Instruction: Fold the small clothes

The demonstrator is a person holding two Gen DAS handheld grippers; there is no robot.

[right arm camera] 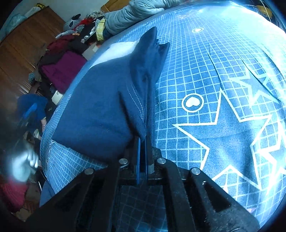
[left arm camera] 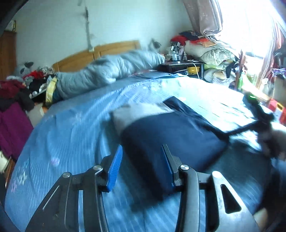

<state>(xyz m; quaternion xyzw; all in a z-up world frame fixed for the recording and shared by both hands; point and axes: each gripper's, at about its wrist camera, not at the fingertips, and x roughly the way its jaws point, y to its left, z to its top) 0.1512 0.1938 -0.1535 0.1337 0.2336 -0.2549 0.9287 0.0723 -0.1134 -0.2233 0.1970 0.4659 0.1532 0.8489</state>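
While the right gripper [right arm camera: 142, 142] pinches a stitched hem of the navy garment [right arm camera: 100, 100], pulled up at 12 o'clock on the blue bedsheet [right arm camera: 223, 146], the left gripper [left arm camera: 141, 160] is spread, empty. Partly folded; that flap still needs laying flat.

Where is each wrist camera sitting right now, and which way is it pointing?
Left wrist: above the bed, looking along the open left gripper toward the headboard and window; the navy garment lies ahead, and the right gripper shows blurred at far right.
Right wrist: low over the bed, facing the wardrobe; the right gripper is shut on the garment's stitched edge, which it lifts. No hand is clearly visible.
Shared: garment, bed, grey duvet.
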